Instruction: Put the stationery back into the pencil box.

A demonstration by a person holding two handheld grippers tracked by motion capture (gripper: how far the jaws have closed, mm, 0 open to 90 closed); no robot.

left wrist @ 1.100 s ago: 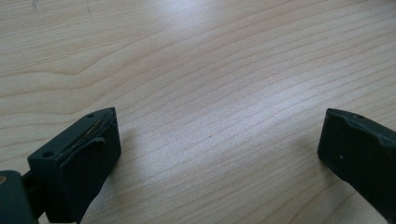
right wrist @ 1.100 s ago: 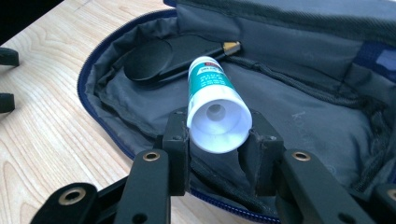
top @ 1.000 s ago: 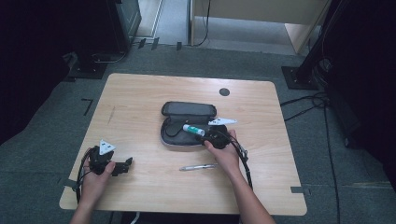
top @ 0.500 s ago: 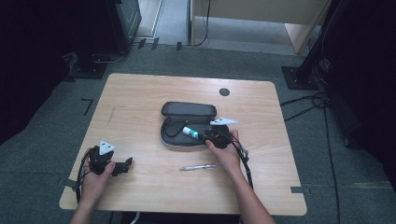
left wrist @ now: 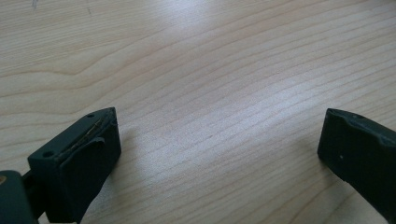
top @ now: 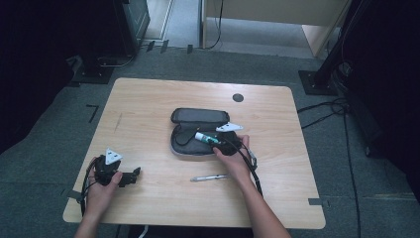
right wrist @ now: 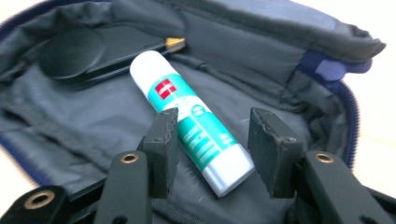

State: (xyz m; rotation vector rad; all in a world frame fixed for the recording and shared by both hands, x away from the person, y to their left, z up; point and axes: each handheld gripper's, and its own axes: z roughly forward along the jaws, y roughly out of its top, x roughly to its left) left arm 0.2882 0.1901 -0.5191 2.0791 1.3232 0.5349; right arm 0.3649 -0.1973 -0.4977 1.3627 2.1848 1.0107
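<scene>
An open dark pencil case (top: 198, 119) lies at the middle of the table. A white and teal glue stick (right wrist: 191, 126) rests on the case's grey lining (right wrist: 70, 126). My right gripper (right wrist: 212, 121) straddles the near end of the glue stick (top: 204, 138). Its jaws have just been opening, and a gap shows beside the right pad, so it stands open around the stick. In the high view the right gripper (top: 214, 142) sits at the case's right end. My left gripper (top: 132, 175) rests at the front left, open, with bare wood between its jaws (left wrist: 217, 135).
A silver pen (top: 210, 177) lies on the wooden table (top: 148, 99) in front of the case. Inside the case are a round black object (right wrist: 70, 51) and a dark stick with a yellow tip (right wrist: 175, 43). A black grommet (top: 237, 97) sits near the table's far edge.
The right hand has shifted only slightly over the case, with the glue stick staying at its jaws. The left gripper has not moved.
</scene>
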